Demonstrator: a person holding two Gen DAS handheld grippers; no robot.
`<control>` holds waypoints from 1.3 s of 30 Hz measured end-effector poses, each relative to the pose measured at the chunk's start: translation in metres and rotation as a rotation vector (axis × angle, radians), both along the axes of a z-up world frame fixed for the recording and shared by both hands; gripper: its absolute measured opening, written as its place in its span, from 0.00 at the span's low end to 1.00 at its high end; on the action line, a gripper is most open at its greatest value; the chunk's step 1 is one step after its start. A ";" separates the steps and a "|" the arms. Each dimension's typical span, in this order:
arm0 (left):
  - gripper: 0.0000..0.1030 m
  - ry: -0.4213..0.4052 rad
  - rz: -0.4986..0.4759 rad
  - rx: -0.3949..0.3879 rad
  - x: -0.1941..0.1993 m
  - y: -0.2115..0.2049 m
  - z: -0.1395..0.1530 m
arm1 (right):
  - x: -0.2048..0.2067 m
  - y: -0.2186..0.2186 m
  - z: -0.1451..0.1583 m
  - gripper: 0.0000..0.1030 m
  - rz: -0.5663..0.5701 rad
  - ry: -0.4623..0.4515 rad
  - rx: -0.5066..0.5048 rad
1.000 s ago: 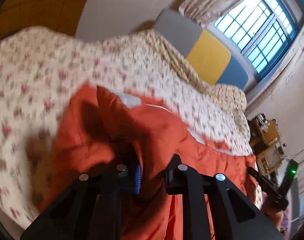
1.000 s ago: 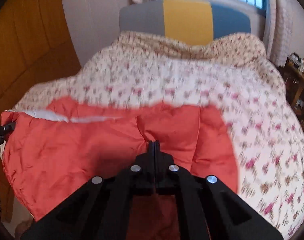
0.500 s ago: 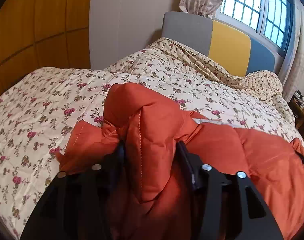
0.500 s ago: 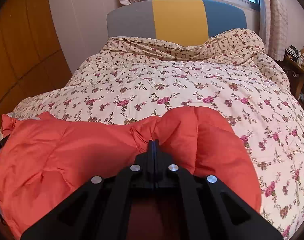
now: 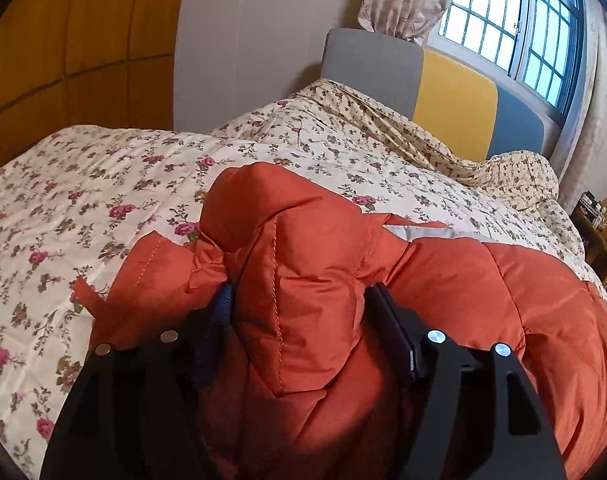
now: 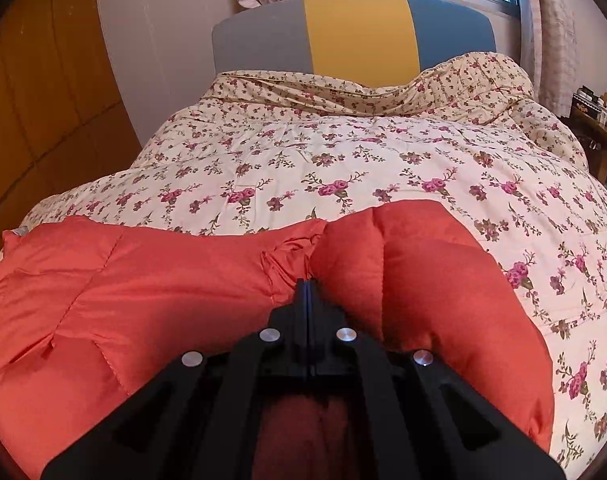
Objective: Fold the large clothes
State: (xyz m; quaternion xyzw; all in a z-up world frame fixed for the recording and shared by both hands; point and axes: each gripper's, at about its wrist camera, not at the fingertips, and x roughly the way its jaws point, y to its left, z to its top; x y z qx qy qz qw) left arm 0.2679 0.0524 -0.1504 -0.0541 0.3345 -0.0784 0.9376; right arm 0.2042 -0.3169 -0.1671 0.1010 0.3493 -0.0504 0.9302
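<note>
Both hands had lowered the jacket (image 5: 443,280) onto the bed (image 6: 343,152); left gripper (image 5: 299,304) had just been opening, loosely astride a puffy fold, right gripper (image 6: 308,280) pinched shut on the fabric.

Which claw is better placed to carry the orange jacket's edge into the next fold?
Probably the right claw: it is shut on the orange jacket. The left claw has just been opening, with a puffy fold between its fingers.
</note>
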 end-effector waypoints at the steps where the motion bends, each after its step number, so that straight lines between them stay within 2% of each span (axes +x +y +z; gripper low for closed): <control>1: 0.69 0.010 0.005 0.013 -0.001 -0.002 0.002 | 0.000 0.000 0.000 0.00 -0.001 0.002 -0.004; 4: 0.78 0.058 0.049 0.028 -0.014 -0.008 0.020 | 0.001 0.001 0.000 0.00 -0.005 0.006 -0.016; 6: 0.84 0.022 0.049 -0.041 -0.033 -0.015 0.044 | 0.000 0.001 -0.001 0.00 -0.005 0.004 -0.020; 7: 0.97 -0.012 0.037 -0.052 -0.041 -0.022 0.056 | 0.000 0.001 -0.001 0.00 -0.006 0.003 -0.022; 8: 0.97 -0.036 0.029 -0.049 -0.046 -0.029 0.064 | 0.000 0.002 -0.001 0.00 -0.006 0.003 -0.024; 9: 0.97 -0.072 -0.003 -0.017 -0.052 -0.045 0.076 | -0.001 0.001 -0.001 0.00 -0.006 0.002 -0.025; 12: 0.97 -0.083 -0.093 0.072 -0.045 -0.082 0.085 | -0.001 0.001 -0.001 0.00 -0.007 0.000 -0.026; 14: 0.97 -0.061 -0.112 0.150 -0.026 -0.106 0.077 | -0.001 0.001 -0.001 0.00 -0.007 -0.001 -0.026; 17: 0.97 -0.027 -0.106 0.229 0.001 -0.121 0.057 | -0.001 0.001 -0.001 0.00 -0.006 -0.001 -0.026; 18: 0.97 0.021 -0.132 0.257 0.015 -0.126 0.041 | -0.002 0.001 -0.001 0.00 -0.006 -0.002 -0.025; 19: 0.97 0.064 -0.162 0.248 0.023 -0.125 0.029 | -0.002 0.001 -0.001 0.00 -0.006 -0.006 -0.024; 20: 0.97 0.072 -0.186 0.204 0.028 -0.121 0.019 | -0.003 0.000 0.000 0.00 -0.007 -0.010 -0.022; 21: 0.97 0.047 -0.193 0.163 0.028 -0.114 0.014 | -0.003 -0.001 0.000 0.00 -0.007 -0.013 -0.016; 23: 0.97 0.036 -0.192 0.138 0.028 -0.110 0.008 | -0.003 -0.001 0.000 0.00 -0.008 -0.014 -0.015; 29: 0.97 -0.004 -0.174 0.198 0.021 -0.121 0.000 | -0.003 0.004 0.001 0.00 -0.013 -0.010 -0.045; 33: 0.97 -0.003 -0.171 0.211 0.020 -0.120 -0.001 | 0.004 0.022 0.008 0.01 -0.018 0.055 -0.178; 35: 0.97 -0.002 -0.167 0.224 0.020 -0.122 -0.002 | 0.002 0.032 0.021 0.11 -0.015 0.050 -0.212; 36: 0.97 -0.002 -0.166 0.229 0.019 -0.123 -0.002 | -0.003 0.036 0.033 0.28 -0.011 0.007 -0.176; 37: 0.97 -0.003 -0.166 0.231 0.019 -0.122 -0.003 | -0.007 0.040 0.044 0.35 -0.003 -0.035 -0.132; 38: 0.97 -0.003 -0.165 0.231 0.019 -0.122 -0.003 | -0.008 0.045 0.051 0.40 0.006 -0.061 -0.110; 39: 0.97 -0.003 -0.165 0.231 0.019 -0.122 -0.003 | -0.005 0.055 0.058 0.38 0.025 -0.082 -0.104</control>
